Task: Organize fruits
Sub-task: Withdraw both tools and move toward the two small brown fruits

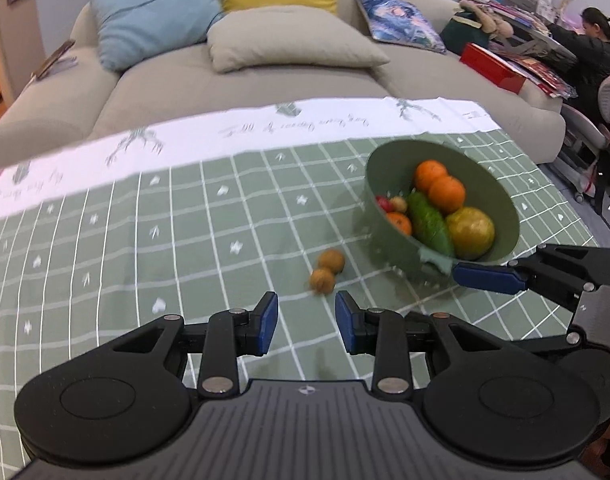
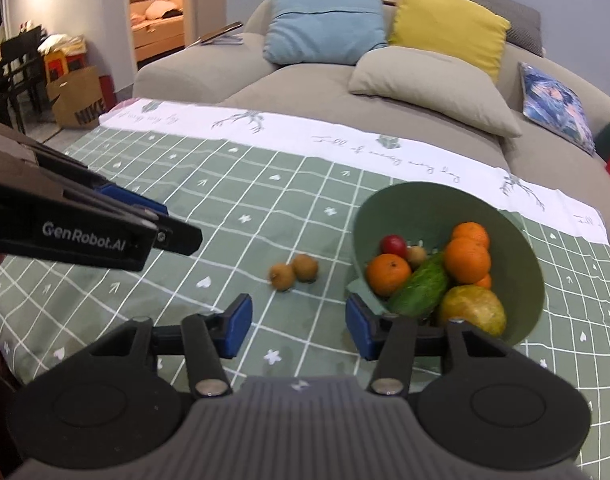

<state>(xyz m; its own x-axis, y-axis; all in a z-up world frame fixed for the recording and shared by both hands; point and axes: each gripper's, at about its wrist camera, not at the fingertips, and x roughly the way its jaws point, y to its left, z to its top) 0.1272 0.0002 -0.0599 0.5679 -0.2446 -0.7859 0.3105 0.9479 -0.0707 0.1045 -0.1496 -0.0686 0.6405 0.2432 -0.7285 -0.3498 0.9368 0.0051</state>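
Note:
A green bowl [image 1: 501, 196] stands tilted on the checked tablecloth and holds oranges [image 1: 446, 194], a green cucumber [image 1: 429, 224], a yellow-green fruit [image 1: 471, 232] and small red fruits [image 1: 382, 202]. Two small brown fruits [image 1: 326, 270] lie on the cloth left of the bowl. My left gripper [image 1: 306, 326] is open and empty, just in front of the brown fruits. My right gripper [image 2: 297, 328] is open; its right finger [image 2: 359, 328] touches the bowl's [image 2: 401, 200] near rim. The brown fruits [image 2: 293, 271] lie ahead of it. In the left wrist view a right-gripper fingertip [image 1: 487, 278] rests at the bowl rim.
The table carries a green checked cloth [image 1: 185, 240] with a white border. Behind it stands a grey sofa [image 1: 241, 76] with blue, yellow, beige and printed cushions. A person [image 1: 597, 48] sits at a cluttered desk at the far right. A cardboard box [image 2: 81, 100] stands far left.

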